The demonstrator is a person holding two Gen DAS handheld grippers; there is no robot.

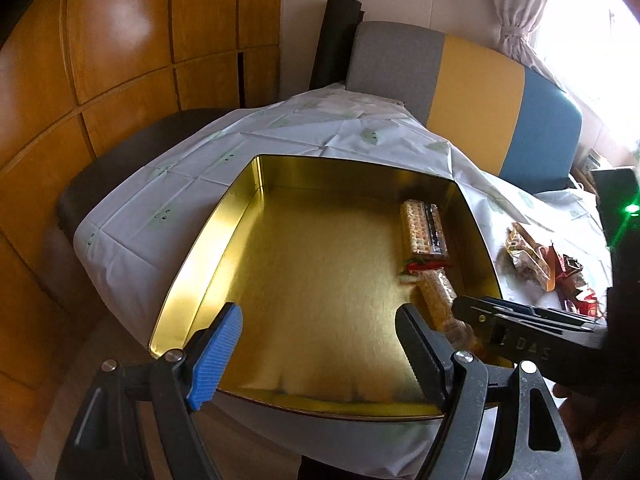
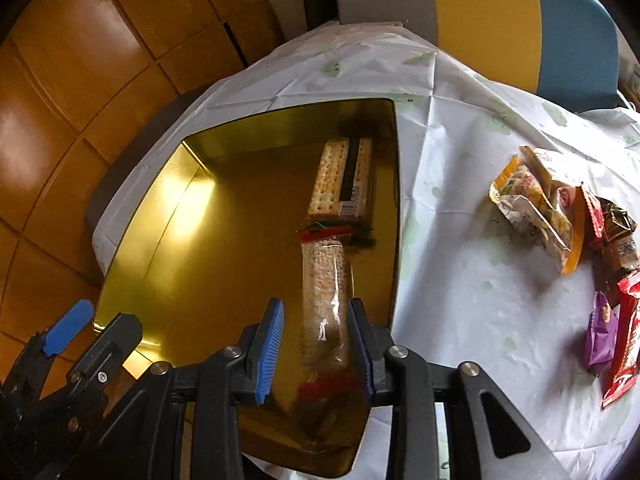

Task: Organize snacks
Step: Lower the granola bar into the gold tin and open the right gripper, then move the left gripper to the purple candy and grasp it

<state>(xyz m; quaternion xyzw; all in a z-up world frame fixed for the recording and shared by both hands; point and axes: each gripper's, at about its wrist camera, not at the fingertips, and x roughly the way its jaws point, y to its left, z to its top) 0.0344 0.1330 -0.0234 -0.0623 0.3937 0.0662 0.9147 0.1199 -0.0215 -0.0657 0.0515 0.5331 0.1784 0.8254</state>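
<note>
A: We have the second cracker pack (image 2: 326,300) between the fingers of our right gripper (image 2: 316,344), which are closed narrowly on its wrapper near the end with the red seal. It hangs inside the gold tin (image 1: 208,240), along the tin's right wall, tilted, its far end toward the first cracker pack (image 2: 340,176).

B: And the first one lies flat on the tin floor, in the far right corner, lengthwise along that same wall. Are the two packs touching?

A: Their crimped ends look to meet or overlap, but we cannot tell for sure. We judge that we are in the placing step: the pack is over its spot and not yet let go.

B: What about our left gripper (image 1: 316,344)?

A: Its fingers stand wide apart and hold nothing. It hovers over the near edge of the tin, which sits at the near left of the bench (image 2: 460,240).

B: So the next move, as we see it, calls for lowering the pack until it lies flat in line with the first, then opening the fingers without dragging the wrapper.

A: Yes, and keeping clear of the tin's right wall, which is just beside our right finger. After that, the loose snacks (image 2: 536,204) wait at the bench's right edge, well apart from the tin: a yellow bag, a purple packet (image 2: 600,332), red and brown wrappers.
</note>
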